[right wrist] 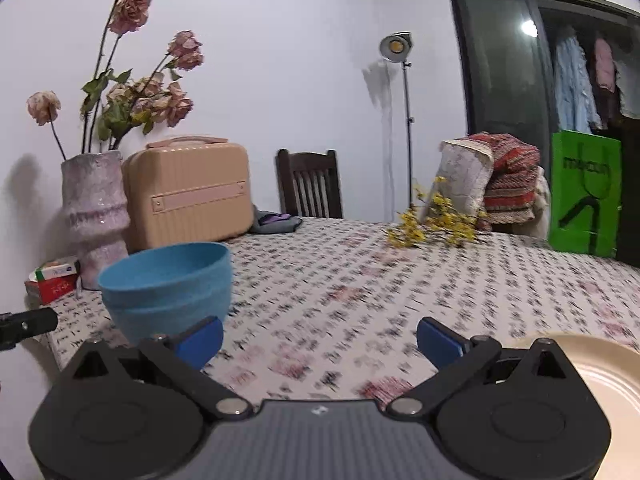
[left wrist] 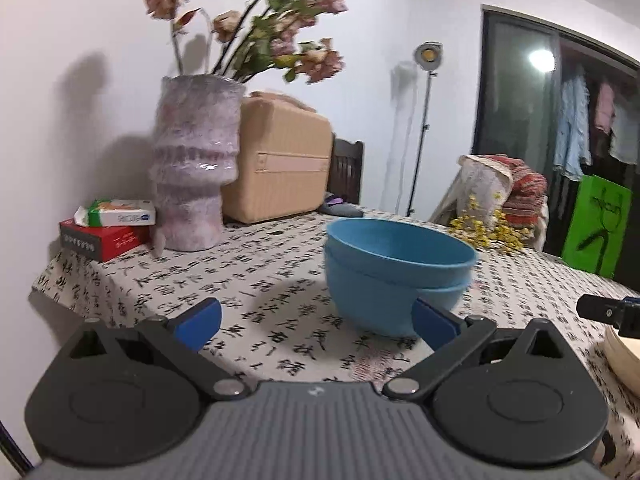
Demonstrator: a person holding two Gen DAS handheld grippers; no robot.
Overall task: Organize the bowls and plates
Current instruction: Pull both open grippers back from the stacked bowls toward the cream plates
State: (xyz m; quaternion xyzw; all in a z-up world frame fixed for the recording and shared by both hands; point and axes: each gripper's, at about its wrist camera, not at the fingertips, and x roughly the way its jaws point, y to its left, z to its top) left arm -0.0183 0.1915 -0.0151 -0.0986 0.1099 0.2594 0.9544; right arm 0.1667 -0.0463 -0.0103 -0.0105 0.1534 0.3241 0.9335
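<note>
Two nested blue plastic bowls (left wrist: 396, 272) sit on the calligraphy-print desk (left wrist: 248, 264), a cream ceramic plate (right wrist: 600, 372) nearby. Both the left claw (left wrist: 316, 320) and right claw (right wrist: 318, 340) gape fully, empty. I'd say the plate's low rim wants a shallow, level approach.

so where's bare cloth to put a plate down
Widest free patch: the middle of the tablecloth, between the blue bowls, the yellow flowers and the cream plate. Crowded along the wall: vase, case, tissue boxes.
</note>
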